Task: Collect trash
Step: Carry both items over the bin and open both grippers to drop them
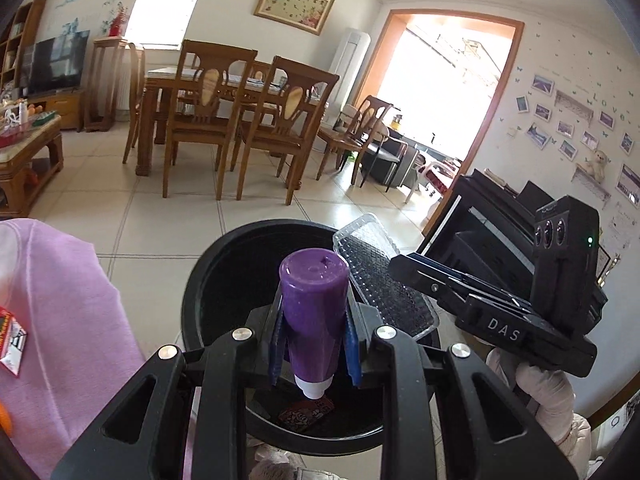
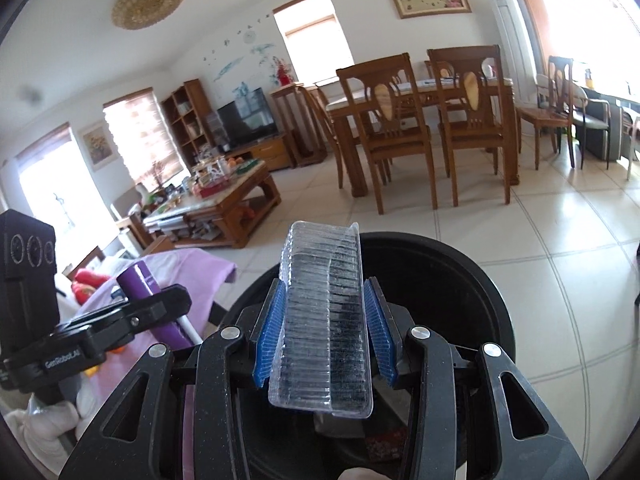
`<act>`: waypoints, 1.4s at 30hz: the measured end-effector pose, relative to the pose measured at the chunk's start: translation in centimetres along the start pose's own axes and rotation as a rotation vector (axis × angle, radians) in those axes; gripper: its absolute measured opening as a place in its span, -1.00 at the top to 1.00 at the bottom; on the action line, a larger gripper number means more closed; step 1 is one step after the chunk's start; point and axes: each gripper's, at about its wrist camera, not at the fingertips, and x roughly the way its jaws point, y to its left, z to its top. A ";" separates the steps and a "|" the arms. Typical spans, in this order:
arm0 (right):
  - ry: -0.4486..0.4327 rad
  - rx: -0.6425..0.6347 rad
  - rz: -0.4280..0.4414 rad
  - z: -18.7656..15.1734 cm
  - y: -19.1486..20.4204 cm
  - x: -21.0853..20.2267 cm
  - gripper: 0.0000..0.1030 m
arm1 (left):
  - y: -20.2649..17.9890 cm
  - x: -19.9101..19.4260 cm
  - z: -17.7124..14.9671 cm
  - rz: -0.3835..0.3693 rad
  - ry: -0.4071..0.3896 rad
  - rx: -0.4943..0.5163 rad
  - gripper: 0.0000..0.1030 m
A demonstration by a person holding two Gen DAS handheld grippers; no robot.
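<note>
The left gripper is clamped on a purple tube, a smooth, glossy cylinder with a flat crimp-free end pointing away from the claw and a small white cap at the near end, down between the ribbed blue pads. Directly beneath and ahead of this claw sits the round black bin, matte plastic with a thick rolled rim; a small printed red-and-white wrapper lies on its bottom, just below the tube's cap. The right gripper pinches a clear plastic tray, thin, ribbed and translucent, with a flanged edge; it is squeezed lengthwise between the blue pads and stands out past the fingertips over the same bin. In the left wrist view that tray shows a fine diamond-grid texture and hangs over the bin's far rim, to the right of the tube. To the left of both claws lies a soft lilac cloth.
</note>
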 end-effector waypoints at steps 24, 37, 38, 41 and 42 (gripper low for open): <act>0.059 0.045 -0.054 -1.8 -1.7 4.6 0.15 | -2.8 3.7 -2.1 0.056 0.093 0.143 0.48; 0.047 0.056 -0.060 -2.0 -1.0 4.1 -0.19 | -4.3 0.6 -2.2 0.125 0.020 0.215 -0.30; 0.047 0.055 -0.058 -2.0 -0.9 4.1 -0.27 | -4.3 0.2 -2.2 0.129 0.013 0.217 -0.34; 0.046 0.052 -0.053 -2.0 -0.4 4.0 -0.34 | -4.3 -1.0 -2.1 0.150 -0.017 0.226 -0.46; 0.049 0.048 -0.052 -1.9 -0.1 4.1 -0.35 | -4.3 -1.4 -2.0 0.153 -0.024 0.229 -0.47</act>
